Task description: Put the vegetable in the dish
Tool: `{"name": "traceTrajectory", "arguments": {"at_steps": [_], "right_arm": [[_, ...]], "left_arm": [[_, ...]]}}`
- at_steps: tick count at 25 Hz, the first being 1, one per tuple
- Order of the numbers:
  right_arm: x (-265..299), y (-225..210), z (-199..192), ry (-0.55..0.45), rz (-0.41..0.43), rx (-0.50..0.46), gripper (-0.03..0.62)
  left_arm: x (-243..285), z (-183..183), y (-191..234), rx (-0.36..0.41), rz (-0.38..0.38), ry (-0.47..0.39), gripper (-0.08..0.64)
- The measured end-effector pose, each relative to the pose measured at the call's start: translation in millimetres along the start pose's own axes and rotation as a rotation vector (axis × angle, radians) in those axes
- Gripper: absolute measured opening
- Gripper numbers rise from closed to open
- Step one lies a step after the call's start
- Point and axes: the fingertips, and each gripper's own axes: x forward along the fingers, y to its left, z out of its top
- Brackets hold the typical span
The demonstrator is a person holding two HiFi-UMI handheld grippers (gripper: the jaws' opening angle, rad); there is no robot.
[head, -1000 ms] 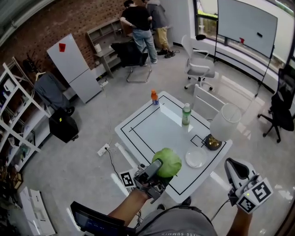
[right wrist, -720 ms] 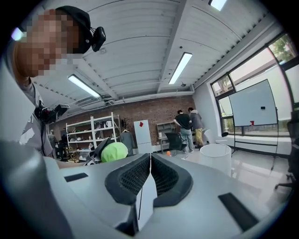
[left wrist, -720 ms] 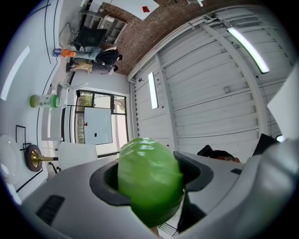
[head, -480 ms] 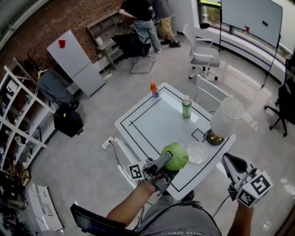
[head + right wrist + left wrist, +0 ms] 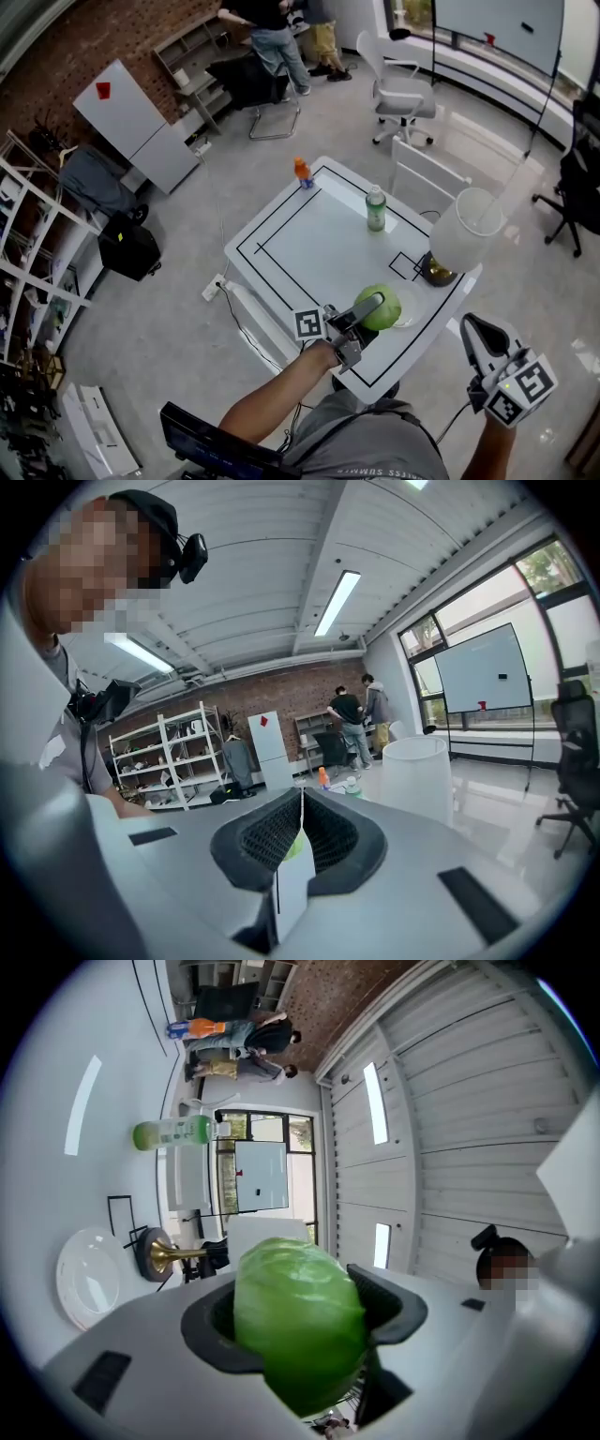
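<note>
A round green cabbage (image 5: 384,306) is clamped in my left gripper (image 5: 371,307), low over the near right part of the white table (image 5: 309,246). It overlaps the left side of the clear glass dish (image 5: 409,313); whether they touch I cannot tell. In the left gripper view the cabbage (image 5: 298,1321) fills the space between the dark pads, and the dish (image 5: 89,1279) lies empty on the table at the left. My right gripper (image 5: 480,336) hangs beyond the table's near right edge, jaws together with nothing in them; its pads (image 5: 330,838) meet along a thin seam.
A lamp with a white shade (image 5: 463,234) and a brass base (image 5: 437,272) stands just behind the dish. A green bottle (image 5: 375,208) and an orange bottle (image 5: 302,172) stand farther back. Chairs (image 5: 401,94), shelves and two people are around the room.
My left gripper has carried the cabbage down and to the right, from the table's near edge to over the dish's left side. The right gripper has sunk slightly.
</note>
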Motion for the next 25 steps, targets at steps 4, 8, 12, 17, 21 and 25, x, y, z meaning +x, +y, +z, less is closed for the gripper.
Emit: {"name": "traceTrajectory", "arguments": {"at_steps": [4, 8, 12, 17, 21, 25], "right_arm": [[4.2, -7.8, -12.9, 0.011, -0.029, 0.025, 0.006], [9.0, -15.2, -22.0, 0.031, -0.055, 0.042, 0.006], [15.4, -22.1, -29.7, 0.052, -0.074, 0.048, 0.006], [18.6, -29.8, -38.7, 0.093, -0.098, 0.055, 0.006], [18.8, -38.3, -49.2, 0.121, -0.118, 0.067, 0.006], [21.6, -43.7, -58.8, 0.146, -0.126, 0.081, 0.007]], "left_arm": [[-0.1, -1.7, 52.7, -0.046, 0.087, 0.049, 0.278], [-3.0, -5.1, 97.9, -0.108, 0.157, 0.068, 0.272], [-3.2, -11.5, 139.7, -0.168, 0.210, 0.093, 0.264], [-4.7, -22.0, 193.3, -0.234, 0.257, 0.148, 0.261], [-5.7, -32.1, 223.7, -0.262, 0.304, 0.206, 0.259], [-2.7, -36.7, 238.1, -0.281, 0.310, 0.248, 0.255]]}}
